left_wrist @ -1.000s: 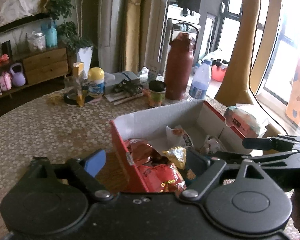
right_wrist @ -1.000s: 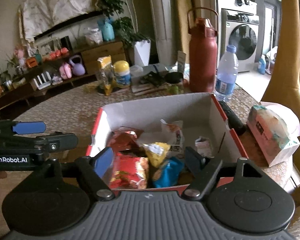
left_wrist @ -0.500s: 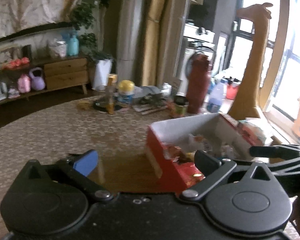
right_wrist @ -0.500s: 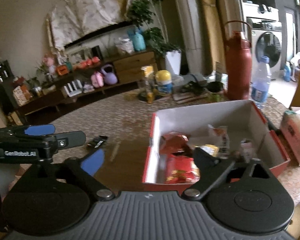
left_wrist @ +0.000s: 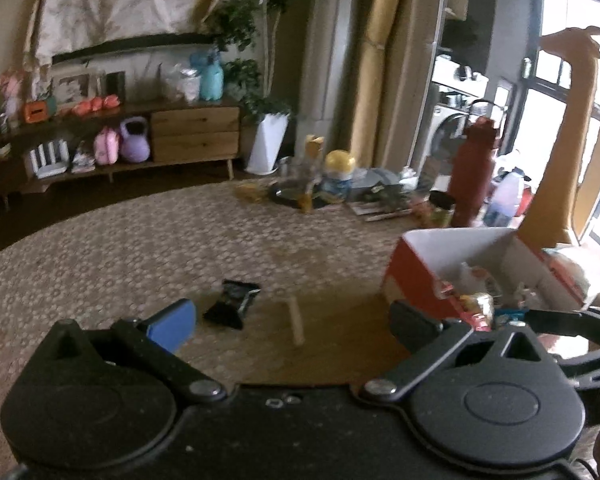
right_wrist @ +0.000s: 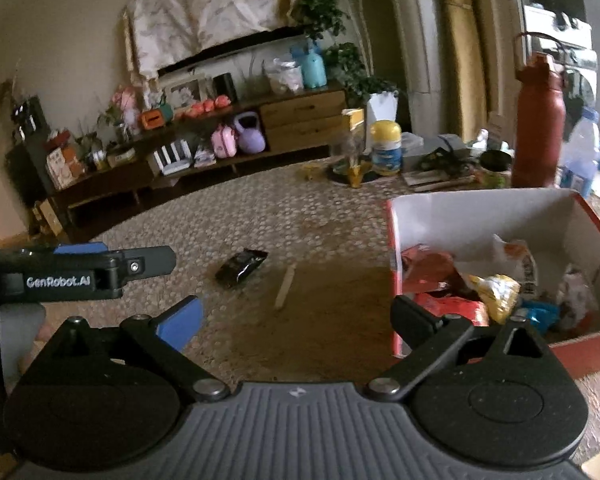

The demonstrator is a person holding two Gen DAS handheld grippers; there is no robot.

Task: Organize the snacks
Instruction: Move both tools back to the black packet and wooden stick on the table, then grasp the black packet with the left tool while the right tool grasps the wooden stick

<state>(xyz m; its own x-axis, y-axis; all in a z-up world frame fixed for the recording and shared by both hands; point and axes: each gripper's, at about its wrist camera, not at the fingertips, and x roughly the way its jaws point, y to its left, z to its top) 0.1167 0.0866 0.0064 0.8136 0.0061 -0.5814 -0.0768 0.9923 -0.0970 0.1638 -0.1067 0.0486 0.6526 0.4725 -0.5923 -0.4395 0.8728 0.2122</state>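
Grippers now spread empty, left gripper (left_wrist: 292,316), right gripper (right_wrist: 296,316), black packet (left_wrist: 233,303) newly visible, box (left_wrist: 428,256) shifted right.

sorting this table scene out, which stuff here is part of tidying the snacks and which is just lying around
Part of the job:
- red box
- snack packets in it
- black packet loose on the table

Just lying about:
- wooden stick
- red flask
- water bottle
- yellow-lidded tub

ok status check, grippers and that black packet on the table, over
Left gripper and right gripper both open, empty. Black snack packet loose on the table, outside the red box. Thin stick lies beside it, not blocking.
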